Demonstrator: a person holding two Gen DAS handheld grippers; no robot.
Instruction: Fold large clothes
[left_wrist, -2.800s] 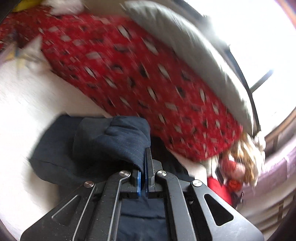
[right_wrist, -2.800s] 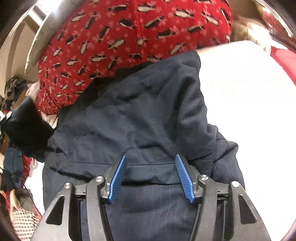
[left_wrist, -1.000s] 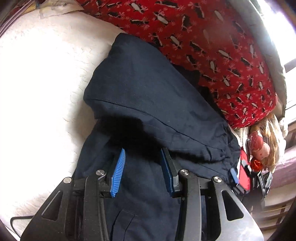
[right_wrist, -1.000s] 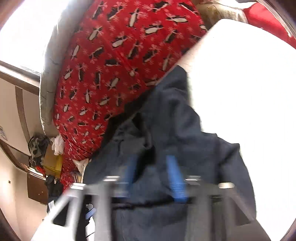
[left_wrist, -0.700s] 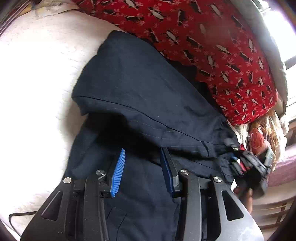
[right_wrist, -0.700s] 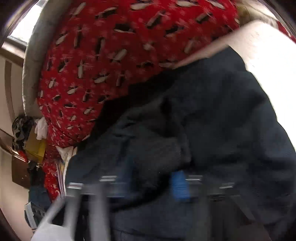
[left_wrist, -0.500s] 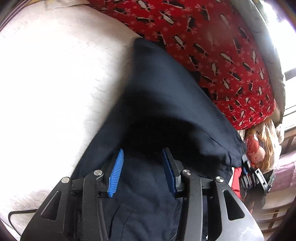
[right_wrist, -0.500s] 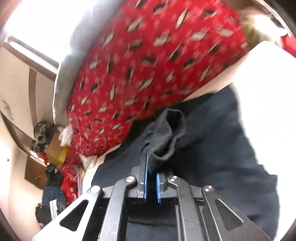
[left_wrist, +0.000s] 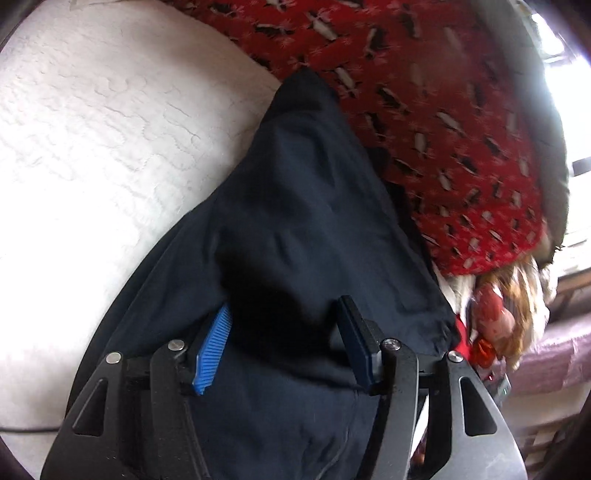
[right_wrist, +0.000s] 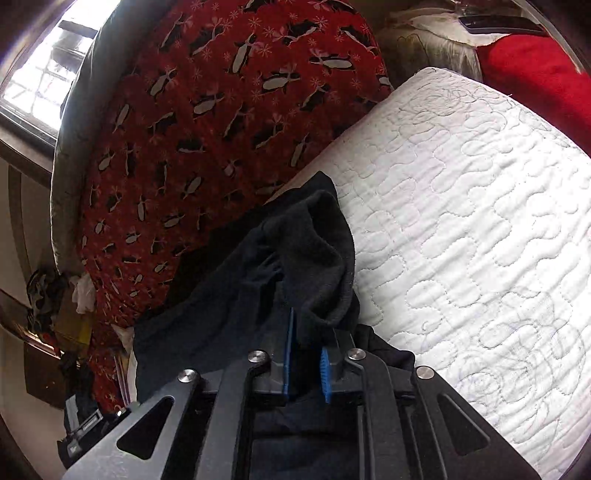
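A dark navy garment (left_wrist: 295, 206) lies on a white quilted mattress (left_wrist: 92, 129), its far end against a red penguin-print blanket (left_wrist: 424, 110). My left gripper (left_wrist: 284, 332) is open, its blue-padded fingers standing wide apart over the cloth, with a fold of fabric bulging between them. My right gripper (right_wrist: 304, 354) is shut on a bunched edge of the garment (right_wrist: 303, 251) and holds it raised above the mattress (right_wrist: 461, 221).
The red penguin blanket (right_wrist: 207, 122) with a grey lining is heaped along the far side. A red cushion (right_wrist: 535, 70) lies at the far right. A doll with orange hair (left_wrist: 506, 310) and clutter sit beyond the mattress end. A window (right_wrist: 48, 74) is behind.
My right gripper has closed on a bunched edge of the garment and lifted it. My left gripper, shut on cloth earlier, is now open. The garment has drawn into a narrower shape.
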